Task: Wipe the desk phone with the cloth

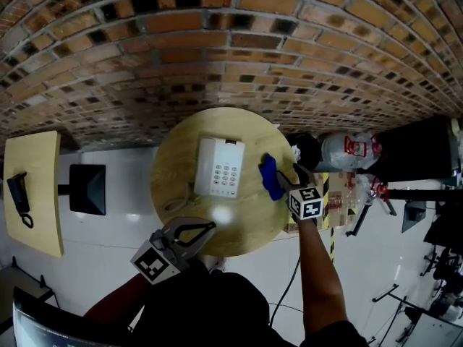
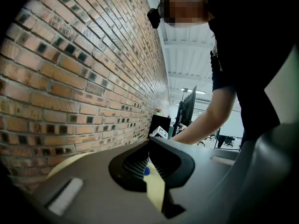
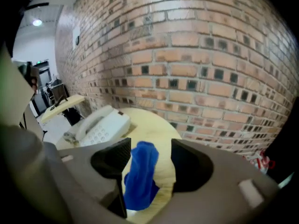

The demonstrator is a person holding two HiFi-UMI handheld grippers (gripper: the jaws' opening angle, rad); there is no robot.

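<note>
A white desk phone (image 1: pixel 219 167) with its handset on the cradle lies on a round wooden table (image 1: pixel 177 147). Just to its right lies a crumpled blue cloth (image 1: pixel 271 177). My right gripper (image 1: pixel 283 177) reaches in from the right, jaws wide apart around the cloth. In the right gripper view the cloth (image 3: pixel 142 174) lies between the jaws of the right gripper (image 3: pixel 148 155), brushing the left one and clear of the right one, and the phone (image 3: pixel 100 125) sits beyond to the left. My left gripper (image 1: pixel 210 226) hovers at the table's near edge, shut and empty. The left gripper (image 2: pixel 148 160) looks along the tabletop.
A brick wall (image 1: pixel 231 49) runs behind the table. A second pale tabletop (image 1: pixel 36 186) at the left carries a black handset (image 1: pixel 18 194); a black square object (image 1: pixel 87 189) stands beside it. Plastic bags (image 1: pixel 347 150) and black stands crowd the floor at the right.
</note>
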